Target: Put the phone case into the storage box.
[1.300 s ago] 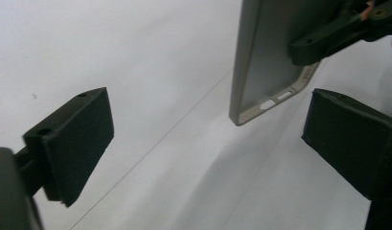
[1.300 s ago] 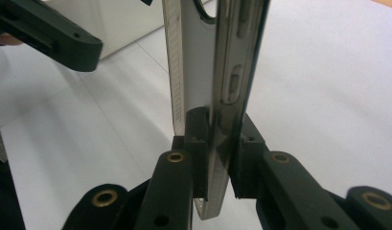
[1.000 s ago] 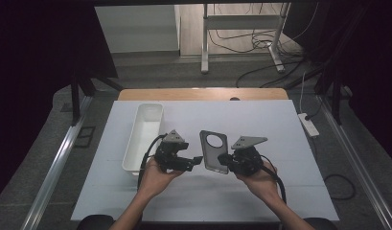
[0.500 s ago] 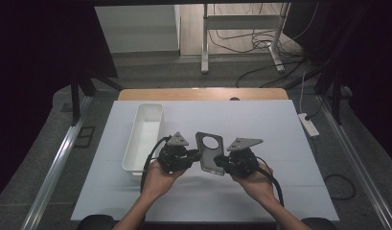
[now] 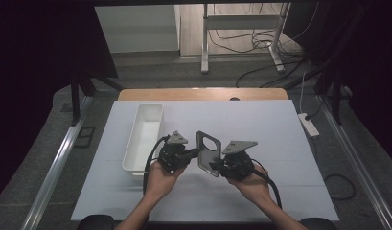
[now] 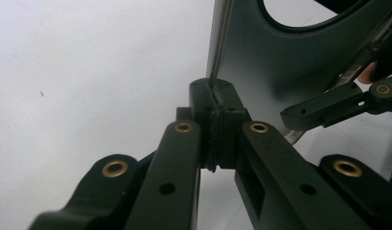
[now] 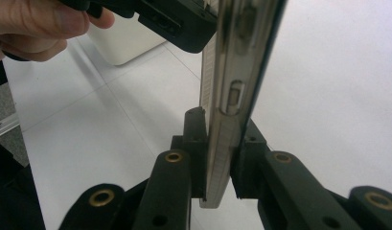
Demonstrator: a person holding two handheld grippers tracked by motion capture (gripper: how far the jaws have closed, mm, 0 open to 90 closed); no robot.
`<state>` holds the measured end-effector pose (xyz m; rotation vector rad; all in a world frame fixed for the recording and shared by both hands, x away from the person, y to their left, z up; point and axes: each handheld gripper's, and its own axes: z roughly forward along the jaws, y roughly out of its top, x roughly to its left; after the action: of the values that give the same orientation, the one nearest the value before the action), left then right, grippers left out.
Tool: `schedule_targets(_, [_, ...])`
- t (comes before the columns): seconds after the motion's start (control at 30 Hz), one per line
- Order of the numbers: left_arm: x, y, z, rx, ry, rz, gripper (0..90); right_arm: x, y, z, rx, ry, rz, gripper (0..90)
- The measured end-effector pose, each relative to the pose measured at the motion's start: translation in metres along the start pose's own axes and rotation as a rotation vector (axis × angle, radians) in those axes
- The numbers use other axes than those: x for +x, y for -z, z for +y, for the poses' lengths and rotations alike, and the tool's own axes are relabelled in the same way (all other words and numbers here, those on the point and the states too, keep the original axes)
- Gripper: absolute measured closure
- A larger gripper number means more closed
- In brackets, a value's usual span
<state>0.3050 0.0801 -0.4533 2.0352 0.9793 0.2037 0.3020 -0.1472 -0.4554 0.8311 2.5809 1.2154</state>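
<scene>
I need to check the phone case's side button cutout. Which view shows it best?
The right gripper view: the phone case stands edge-on with its side button showing. The left gripper view shows its dark back; the high view shows it whole but small.

A white table (image 5: 280, 124) stands on grey floor (image 5: 150, 72); dark curtains (image 5: 35, 52) at both sides, cables (image 5: 251, 40) (upper right), a power strip (image 5: 308, 124).
</scene>
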Motion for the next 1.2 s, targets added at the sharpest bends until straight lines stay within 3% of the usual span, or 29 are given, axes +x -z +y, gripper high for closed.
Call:
schedule_targets(0.3, [0.001, -0.002, 0.002, 0.011, 0.014, 0.033, 88.9, 0.0, -0.002, -0.001, 0.006, 0.008, -0.007, 71.3])
schedule_targets(0.4, [0.008, -0.004, 0.004, 0.019, 0.034, 0.048, 88.9, -0.001, 0.0, -0.001, 0.004, 0.016, -0.015, 67.0])
schedule_targets(0.5, [0.013, -0.006, 0.004, 0.024, 0.058, 0.042, 88.9, -0.002, 0.002, -0.001, 0.002, 0.014, -0.012, 64.1])
schedule_targets(0.8, [0.021, -0.003, 0.009, 0.029, 0.06, 0.051, 88.9, -0.007, 0.009, -0.004, 0.007, 0.014, 0.013, 55.0])
schedule_targets(1.2, [0.034, 0.003, 0.02, 0.034, 0.073, 0.048, 88.9, -0.024, 0.023, -0.009, 0.016, -0.017, -0.01, 39.4])
